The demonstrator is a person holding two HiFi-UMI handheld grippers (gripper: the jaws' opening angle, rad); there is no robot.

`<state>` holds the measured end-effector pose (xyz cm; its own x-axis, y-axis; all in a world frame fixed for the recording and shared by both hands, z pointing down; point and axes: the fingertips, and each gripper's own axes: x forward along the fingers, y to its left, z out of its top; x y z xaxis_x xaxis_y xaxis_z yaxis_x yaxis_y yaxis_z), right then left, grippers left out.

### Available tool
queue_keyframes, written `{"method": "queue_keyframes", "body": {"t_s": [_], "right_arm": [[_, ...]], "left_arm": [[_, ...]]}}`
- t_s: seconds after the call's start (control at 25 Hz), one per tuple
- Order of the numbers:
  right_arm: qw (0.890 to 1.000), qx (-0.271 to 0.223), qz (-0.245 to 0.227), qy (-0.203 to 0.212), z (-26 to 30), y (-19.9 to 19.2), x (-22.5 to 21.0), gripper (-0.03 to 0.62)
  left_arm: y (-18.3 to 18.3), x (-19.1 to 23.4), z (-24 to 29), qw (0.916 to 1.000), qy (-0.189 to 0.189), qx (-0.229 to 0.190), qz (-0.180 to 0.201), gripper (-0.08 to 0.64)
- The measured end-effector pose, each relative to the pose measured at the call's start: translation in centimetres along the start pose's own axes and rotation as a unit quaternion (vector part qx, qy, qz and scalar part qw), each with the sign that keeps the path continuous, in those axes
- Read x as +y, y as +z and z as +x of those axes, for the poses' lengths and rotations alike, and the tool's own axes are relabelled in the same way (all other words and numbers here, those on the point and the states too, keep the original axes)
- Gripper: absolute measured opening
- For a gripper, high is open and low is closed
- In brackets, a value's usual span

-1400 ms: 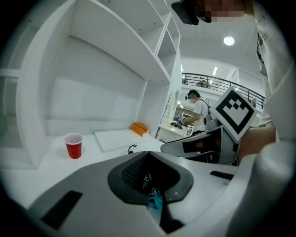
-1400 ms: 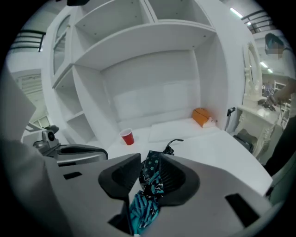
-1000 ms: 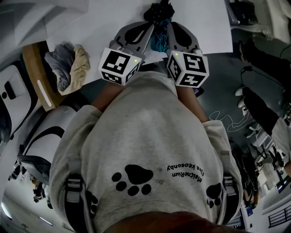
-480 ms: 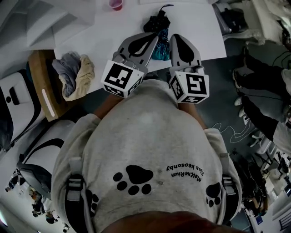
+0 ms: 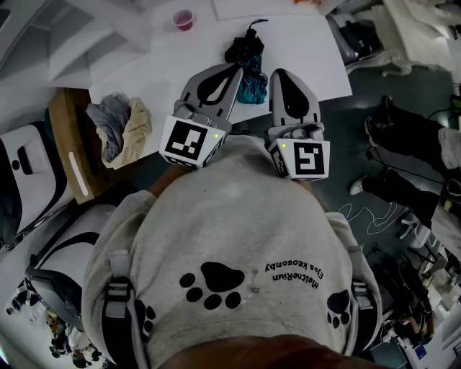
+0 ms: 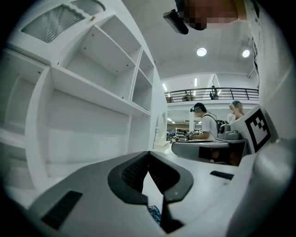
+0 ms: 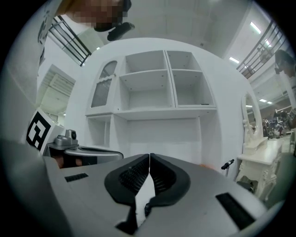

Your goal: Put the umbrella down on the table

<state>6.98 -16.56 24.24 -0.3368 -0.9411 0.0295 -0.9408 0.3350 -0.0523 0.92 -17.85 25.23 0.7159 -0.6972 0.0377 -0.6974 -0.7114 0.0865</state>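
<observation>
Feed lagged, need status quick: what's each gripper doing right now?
Left gripper: closed, empty.
Right gripper: closed, empty.

Pink cup [image 5: 184, 19], crumpled cloths [image 5: 119, 127] (perhaps shirts)

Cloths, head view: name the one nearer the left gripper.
The beige cloth; the grey cloth lies beyond it, farther from the left gripper.

The person wears a grey sweatshirt [image 5: 230, 216] with black paw prints [image 5: 210, 285] and grey shoulder straps [image 5: 119, 306].
</observation>
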Motion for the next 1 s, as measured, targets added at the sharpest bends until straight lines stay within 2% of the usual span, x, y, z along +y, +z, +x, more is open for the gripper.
{"method": "queue_keyframes", "body": {"t_s": [0.2, 0.48, 0.68, 0.84, 1.0], "right_arm": [[0.999, 0.032, -0.003, -0.004, -0.1, -2.0, -0.3, 0.032], [0.999, 0.036, -0.005, 0.014, 0.1, -2.5, 0.3, 0.032], [0.999, 0.045, 0.003, 0.009, 0.0, -3.1, -0.3, 0.032], [0.997, 0.075, -0.004, 0.009, -0.7, -4.7, -0.9, 0.032], [0.997, 0.077, -0.004, 0.008, -0.7, -4.8, -1.2, 0.032]], "left_arm": [[-1.2, -0.2, -0.2, 0.9999, 0.001, 0.011, 0.000, 0.017], [-1.9, -0.2, -0.2, 0.9999, 0.000, 0.016, 0.000, 0.017], [-2.6, 0.0, -0.2, 0.9997, 0.001, 0.022, -0.008, 0.017], [-2.9, -0.1, -0.1, 0.9996, 0.000, 0.024, -0.011, 0.017], [-3.1, -0.3, 0.0, 0.9996, -0.003, 0.027, -0.012, 0.017]]}}
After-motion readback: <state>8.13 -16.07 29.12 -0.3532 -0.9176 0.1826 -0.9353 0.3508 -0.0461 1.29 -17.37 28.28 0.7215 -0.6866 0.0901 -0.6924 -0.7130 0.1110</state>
